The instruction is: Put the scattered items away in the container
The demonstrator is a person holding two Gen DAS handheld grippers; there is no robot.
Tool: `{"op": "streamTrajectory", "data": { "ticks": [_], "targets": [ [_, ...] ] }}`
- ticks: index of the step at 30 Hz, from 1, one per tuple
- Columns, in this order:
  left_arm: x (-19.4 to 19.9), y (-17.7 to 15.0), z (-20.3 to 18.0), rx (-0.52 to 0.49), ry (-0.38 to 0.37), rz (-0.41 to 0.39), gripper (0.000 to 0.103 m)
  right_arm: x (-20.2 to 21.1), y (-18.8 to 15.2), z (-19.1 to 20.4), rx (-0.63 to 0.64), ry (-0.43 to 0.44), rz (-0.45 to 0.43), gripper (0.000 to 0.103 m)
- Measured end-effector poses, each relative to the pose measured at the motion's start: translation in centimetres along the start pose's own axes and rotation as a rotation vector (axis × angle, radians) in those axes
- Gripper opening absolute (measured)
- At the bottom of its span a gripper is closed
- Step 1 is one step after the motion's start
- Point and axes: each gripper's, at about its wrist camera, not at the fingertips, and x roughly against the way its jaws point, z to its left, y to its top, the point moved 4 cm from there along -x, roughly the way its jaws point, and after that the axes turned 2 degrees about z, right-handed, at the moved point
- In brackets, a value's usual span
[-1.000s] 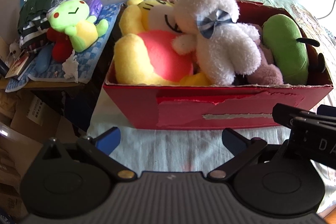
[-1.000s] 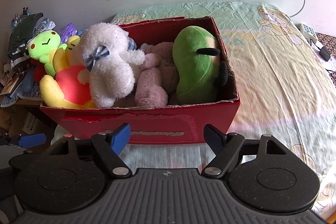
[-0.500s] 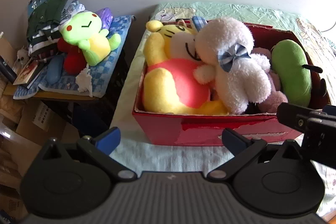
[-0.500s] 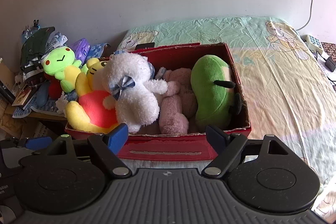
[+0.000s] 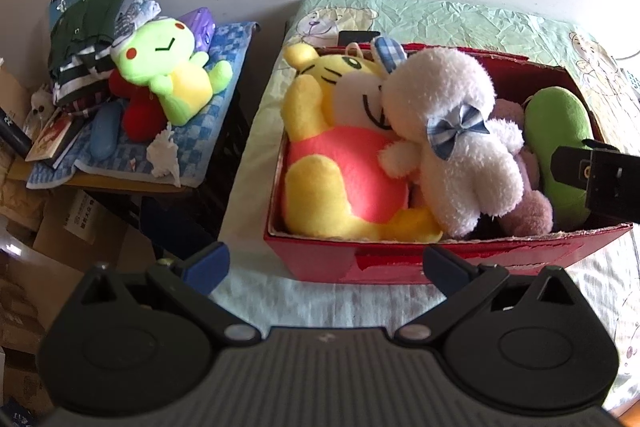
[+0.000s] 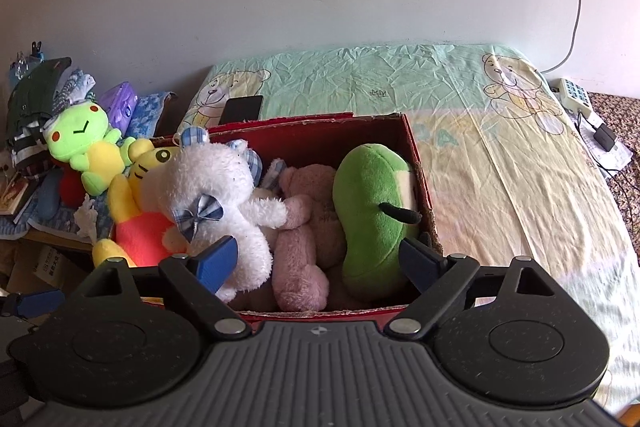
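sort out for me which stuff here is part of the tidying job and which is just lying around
Part of the job:
- red box
- white plush
- yellow plush
- pink plush
- green plush

Just lying about:
- frog plush on the side table
- folded clothes
- phone
- bedsheet

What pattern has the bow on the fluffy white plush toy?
Blue-and-white checks; the bow shows best in the left wrist view.

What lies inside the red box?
Red box holds yellow tiger plush, white plush, pink plush, green plush. Anything beneath them is covered.
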Motion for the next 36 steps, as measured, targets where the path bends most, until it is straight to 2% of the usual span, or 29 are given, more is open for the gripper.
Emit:
{"op": "streamTrajectory", "data": {
  "ticks": [2,5,8,12,19,36],
  "targets": [
    [-0.1,0.3,0.1,-0.001,0.024,0.007,0.103,0.2,0.1,-0.3,-0.019,-0.014,-0.025,0.091],
    [0.2,0.6,0.1,-0.004,0.041,0.002,0.103,0.1,0.4,-0.3,0.018,-0.072,-0.036,0.091],
    [0.6,0.9,0.2,-0.002,0.025,-0.01,0.103,0.3,0.7,-0.4,0.014,-0.062,-0.042,0.091],
    [1.4,1.8,0.2,-0.006,0.043,-0.043,0.103,0.3,1.3,-0.6,0.008,-0.078,-0.073,0.091],
    [2.2,3.4,0.1,-0.005,0.04,-0.098,0.103,-0.4,1.6,-0.5,0.024,-0.035,-0.053,0.091],
    [1.2,4.6,-2.3,0.036,0.069,-0.082,0.103,-2.2,3.7,-1.9,0.074,0.058,-0.014,0.091]
  ]
}}
